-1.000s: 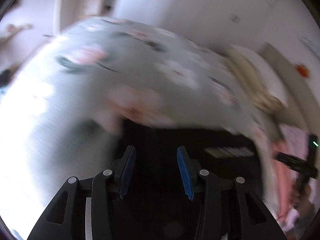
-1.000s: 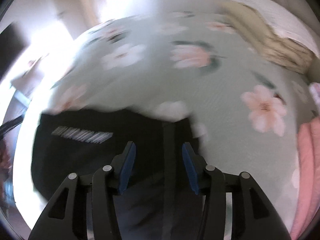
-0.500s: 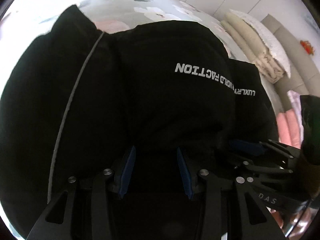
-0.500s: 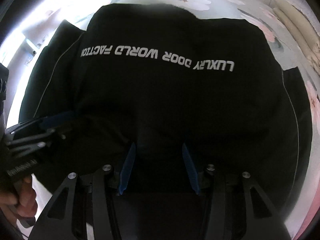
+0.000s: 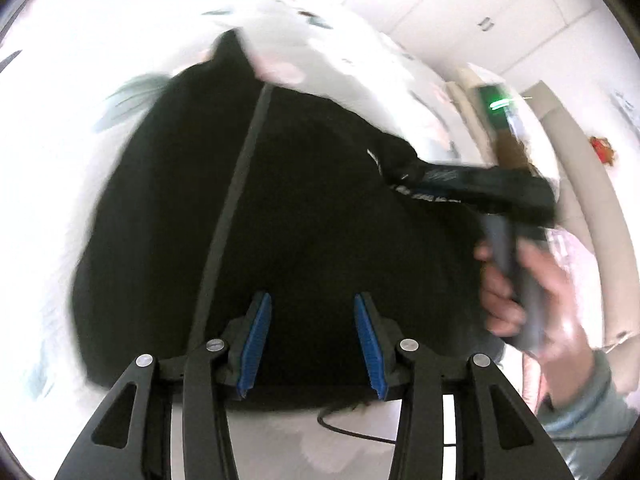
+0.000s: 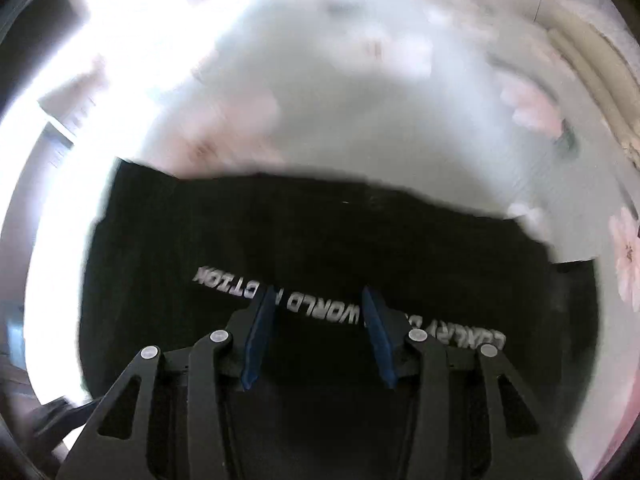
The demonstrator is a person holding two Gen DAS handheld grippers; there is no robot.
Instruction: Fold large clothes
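A black garment [image 5: 320, 200] with a thin grey piping line [image 5: 236, 192] lies spread on a floral bedspread [image 5: 60, 200]. My left gripper [image 5: 310, 296] hangs over its near edge, jaws apart, fabric beneath them and nothing pinched. At the right of the left wrist view, a hand [image 5: 532, 292] holds the right gripper [image 5: 400, 178], whose tips reach the garment's right side. In the right wrist view the garment [image 6: 320, 232] shows white lettering [image 6: 312, 304]. The right gripper [image 6: 318, 291] sits just above that lettering, its jaws closing a little, and the pads do not press on the cloth.
The pale green bedspread [image 6: 340, 100] with pink flowers stretches beyond the garment. Folded cream bedding [image 6: 592, 80] lies at the far right, white wardrobe doors [image 5: 480, 8] stand behind the bed, and a thin dark cable [image 5: 348, 428] curls near the garment's front edge.
Both cameras have pulled back from the garment, which now lies flatter on the bed. In the left view the right gripper has moved from lower right to mid right. Both views are blurred.
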